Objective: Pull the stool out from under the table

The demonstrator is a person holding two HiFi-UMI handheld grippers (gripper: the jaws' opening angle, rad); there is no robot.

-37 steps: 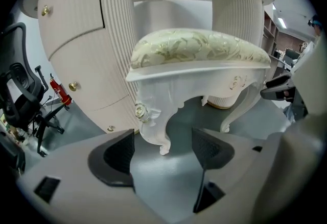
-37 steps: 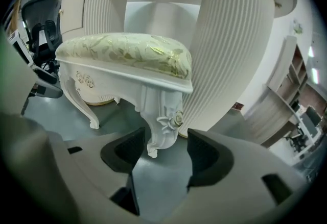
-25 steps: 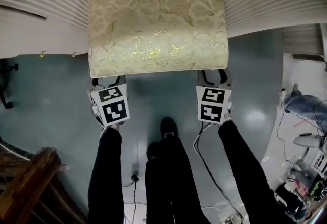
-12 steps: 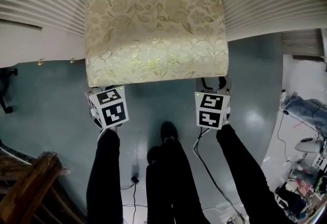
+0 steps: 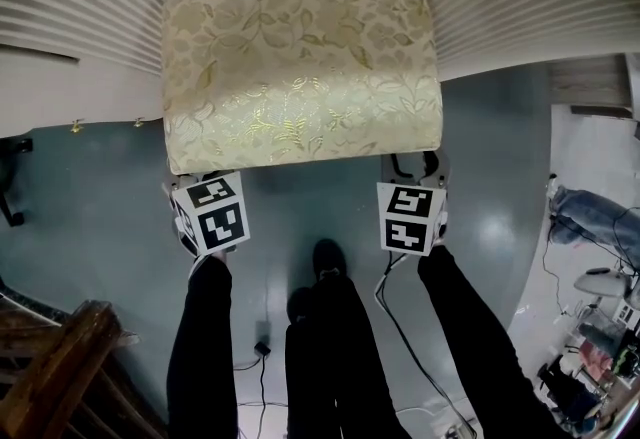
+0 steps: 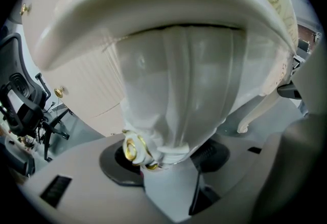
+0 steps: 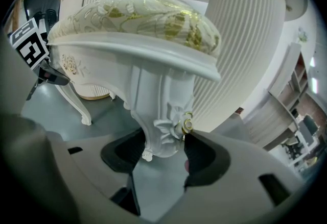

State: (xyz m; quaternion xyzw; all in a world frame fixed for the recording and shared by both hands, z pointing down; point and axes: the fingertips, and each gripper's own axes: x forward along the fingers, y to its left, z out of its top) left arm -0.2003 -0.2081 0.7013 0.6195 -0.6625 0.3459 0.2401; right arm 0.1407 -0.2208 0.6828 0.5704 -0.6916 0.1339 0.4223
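Observation:
The stool [image 5: 300, 67] has a gold floral cushion and white carved legs, and stands between the ribbed white pedestals of the table [image 5: 80, 7]. My left gripper [image 5: 203, 177] is at its front left corner. In the left gripper view the carved leg [image 6: 179, 100] fills the gap of the left gripper [image 6: 163, 156], whose jaws are closing and pressing on it. My right gripper [image 5: 415, 167] is at the front right corner. In the right gripper view the right gripper [image 7: 163, 154] is shut on the front right leg [image 7: 158, 116], at its gold ornament.
The person's legs and shoes [image 5: 330, 262] stand on the grey floor between my grippers, and cables [image 5: 410, 347] trail behind. Dark wooden furniture [image 5: 60, 367] is at the lower left. Clutter [image 5: 600, 327] lies at the right, and an office chair [image 6: 20, 105] stands left of the table.
The stool's front edge has come a little toward the person, out from between the pedestals. Both grippers have moved back with it.

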